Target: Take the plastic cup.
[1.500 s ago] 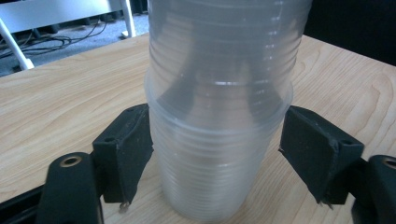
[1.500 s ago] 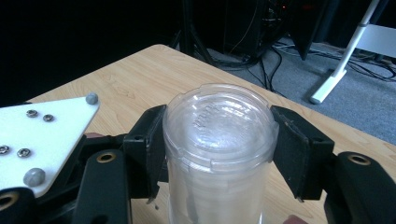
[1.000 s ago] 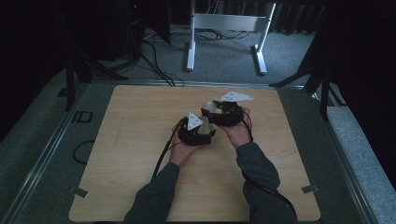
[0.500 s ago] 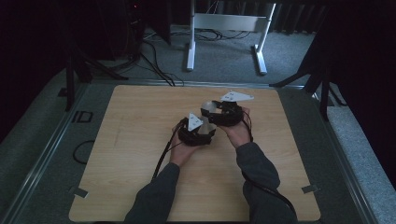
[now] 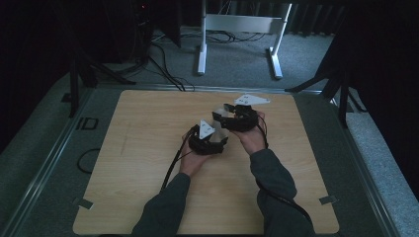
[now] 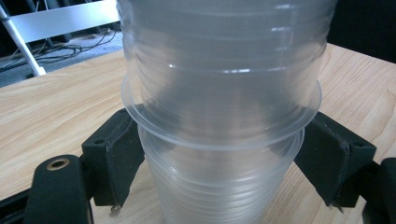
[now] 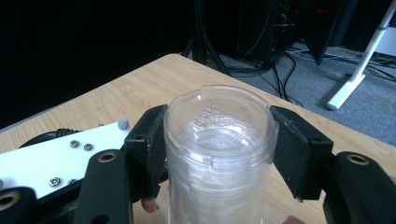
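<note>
From the high view, I hold my left hand-held gripper (image 5: 213, 139) and my right hand-held gripper (image 5: 232, 117) close together over the middle of the wooden tabletop (image 5: 148, 148), the right one slightly farther and to the right; the clear cups between them are too faint there to make out. In the left gripper view, my jaws have just been closing and now stand either side of the lower clear plastic cup (image 6: 224, 186) just under the rim of the cup nested over it; they look against its wall, though I cannot be sure they press. In the right gripper view, my jaws clasp the upturned base end of the cup stack (image 7: 218, 154) from both sides. I judge the cups are still nested, so pulling one free is what remains. The tabletop is pale wood grain; beyond it lie grey carpet, black cables (image 7: 275, 56) and a white metal stand (image 5: 237, 34) in a dark room.
</note>
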### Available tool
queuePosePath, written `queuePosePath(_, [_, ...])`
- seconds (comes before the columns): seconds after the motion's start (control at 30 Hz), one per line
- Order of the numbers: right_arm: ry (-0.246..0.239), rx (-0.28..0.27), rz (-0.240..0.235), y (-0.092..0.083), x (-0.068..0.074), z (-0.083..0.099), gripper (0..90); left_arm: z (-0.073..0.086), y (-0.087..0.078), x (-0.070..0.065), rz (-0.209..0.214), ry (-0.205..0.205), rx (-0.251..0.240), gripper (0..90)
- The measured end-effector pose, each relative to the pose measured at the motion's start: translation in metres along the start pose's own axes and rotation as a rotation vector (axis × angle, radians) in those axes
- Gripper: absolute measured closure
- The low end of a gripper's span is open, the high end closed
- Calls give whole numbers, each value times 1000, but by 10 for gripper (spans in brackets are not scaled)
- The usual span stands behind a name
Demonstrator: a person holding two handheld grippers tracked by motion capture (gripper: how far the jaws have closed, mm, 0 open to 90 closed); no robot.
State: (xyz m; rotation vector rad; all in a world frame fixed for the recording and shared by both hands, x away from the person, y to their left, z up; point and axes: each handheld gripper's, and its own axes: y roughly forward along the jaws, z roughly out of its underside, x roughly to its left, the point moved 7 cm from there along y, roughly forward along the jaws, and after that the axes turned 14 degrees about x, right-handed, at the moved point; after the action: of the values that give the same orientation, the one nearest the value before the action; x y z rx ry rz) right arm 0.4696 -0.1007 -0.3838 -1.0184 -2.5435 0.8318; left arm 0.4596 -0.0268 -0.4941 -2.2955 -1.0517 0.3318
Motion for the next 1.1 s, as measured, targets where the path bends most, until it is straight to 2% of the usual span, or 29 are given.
queuePosePath(0.17, [-11, 0, 4, -1, 1, -3, 405, 0, 0, -1, 19, -12, 1, 201])
queuePosePath(0.47, [-27, -1, 11, -5, 2, -8, 408, 0, -1, -1, 14, -9, 1, 200])
queuePosePath(0.67, [-27, -9, 15, -8, 1, -11, 409, 0, -2, -2, 33, -9, -1, 182])
queuePosePath(0.7, [-25, -11, 15, -9, 1, -12, 408, 0, -2, -2, 25, -10, 2, 179])
queuePosePath(1.1, [-36, -28, 21, -15, 4, -19, 409, -6, -12, -1, 37, -12, -27, 182])
